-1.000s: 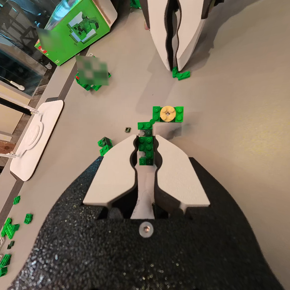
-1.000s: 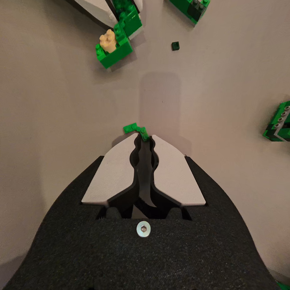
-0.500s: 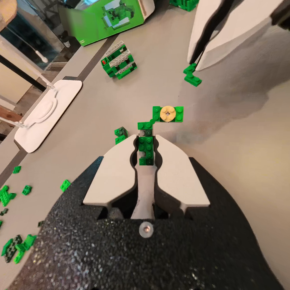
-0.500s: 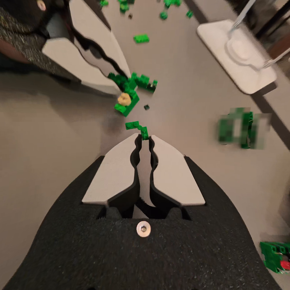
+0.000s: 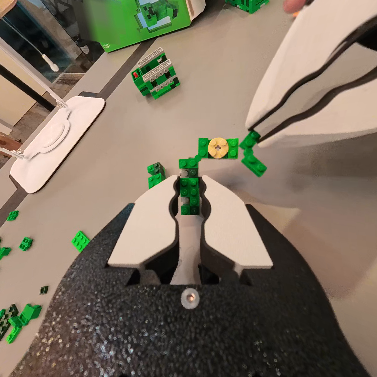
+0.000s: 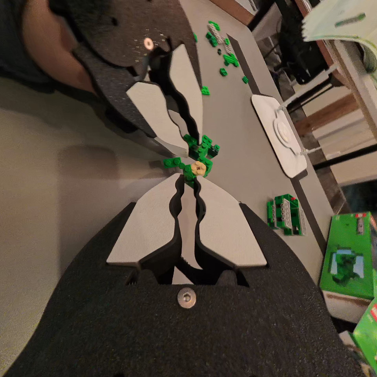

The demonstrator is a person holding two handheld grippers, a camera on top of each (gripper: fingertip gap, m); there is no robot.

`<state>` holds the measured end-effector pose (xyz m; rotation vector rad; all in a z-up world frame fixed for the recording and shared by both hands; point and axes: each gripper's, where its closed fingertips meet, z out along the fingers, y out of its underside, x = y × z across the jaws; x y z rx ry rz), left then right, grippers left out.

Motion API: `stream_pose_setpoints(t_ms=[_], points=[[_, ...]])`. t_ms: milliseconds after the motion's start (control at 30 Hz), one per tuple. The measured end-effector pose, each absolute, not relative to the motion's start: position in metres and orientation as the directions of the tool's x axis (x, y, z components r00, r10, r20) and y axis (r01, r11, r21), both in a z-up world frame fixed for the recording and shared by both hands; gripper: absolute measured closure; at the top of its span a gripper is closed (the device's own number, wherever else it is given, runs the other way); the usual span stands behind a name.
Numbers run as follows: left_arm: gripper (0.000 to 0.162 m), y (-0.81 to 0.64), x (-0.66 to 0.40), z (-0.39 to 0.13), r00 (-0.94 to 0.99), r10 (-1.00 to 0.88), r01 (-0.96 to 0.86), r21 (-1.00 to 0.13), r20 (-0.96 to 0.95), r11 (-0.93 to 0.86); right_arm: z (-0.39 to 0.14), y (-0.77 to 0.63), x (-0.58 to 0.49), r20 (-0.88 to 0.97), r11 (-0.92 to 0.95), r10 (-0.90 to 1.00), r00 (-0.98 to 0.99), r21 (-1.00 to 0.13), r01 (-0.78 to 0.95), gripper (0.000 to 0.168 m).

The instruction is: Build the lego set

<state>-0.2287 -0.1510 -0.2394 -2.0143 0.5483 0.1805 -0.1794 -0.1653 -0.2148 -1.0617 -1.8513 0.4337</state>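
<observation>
Grippers clamp assembly, bent plate | box, block behind

Showing black speckled gripper bodies, each carrying a silver hex screw, pale grey wavy-edged fingers lined in black.

White stand base with clear angled rods sits at the grey table's left edge, beside a dark seam strip. Glass cabinet behind. Open booklet on a shelf, top right of right wrist view
</observation>
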Motion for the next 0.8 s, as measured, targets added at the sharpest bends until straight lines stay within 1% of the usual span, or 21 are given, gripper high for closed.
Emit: stream_pose_setpoints(t_ms=[133, 200, 333, 433, 567, 667, 800], points=[[0.145, -0.154, -0.216, -0.245, 0.836, -0.402, -0.522, -0.77, -0.374, -0.367, -0.223, -0.171, -0.176, 0.609, 0.661, 0.741, -0.283, -0.588, 0.466, 0.16], [0.145, -0.158, -0.209, -0.249, 0.8, -0.458, -0.565, -0.745, -0.388, -0.354, -0.228, -0.174, -0.172, 0.6, 0.681, 0.727, -0.334, -0.569, 0.46, 0.16], [0.145, -0.164, -0.2, -0.25, 0.78, -0.515, -0.571, -0.741, -0.356, -0.353, -0.236, -0.18, -0.158, 0.539, 0.689, 0.725, -0.43, -0.566, 0.452, 0.16], [0.145, -0.17, -0.196, -0.252, 0.769, -0.56, -0.569, -0.73, -0.308, -0.379, -0.236, -0.183, -0.151, 0.51, 0.688, 0.725, -0.464, -0.576, 0.442, 0.16], [0.145, -0.182, -0.185, -0.255, 0.74, -0.63, -0.578, -0.702, -0.236, -0.415, -0.24, -0.198, -0.14, 0.378, 0.647, 0.743, -0.553, -0.619, 0.446, 0.16], [0.145, -0.189, -0.179, -0.258, 0.714, -0.666, -0.608, -0.666, -0.219, -0.433, -0.242, -0.205, -0.138, 0.306, 0.613, 0.755, -0.58, -0.642, 0.459, 0.16], [0.145, -0.196, -0.172, -0.261, 0.689, -0.697, -0.632, -0.634, -0.197, -0.446, -0.246, -0.211, -0.134, 0.275, 0.627, 0.739, -0.614, -0.615, 0.478, 0.16]])
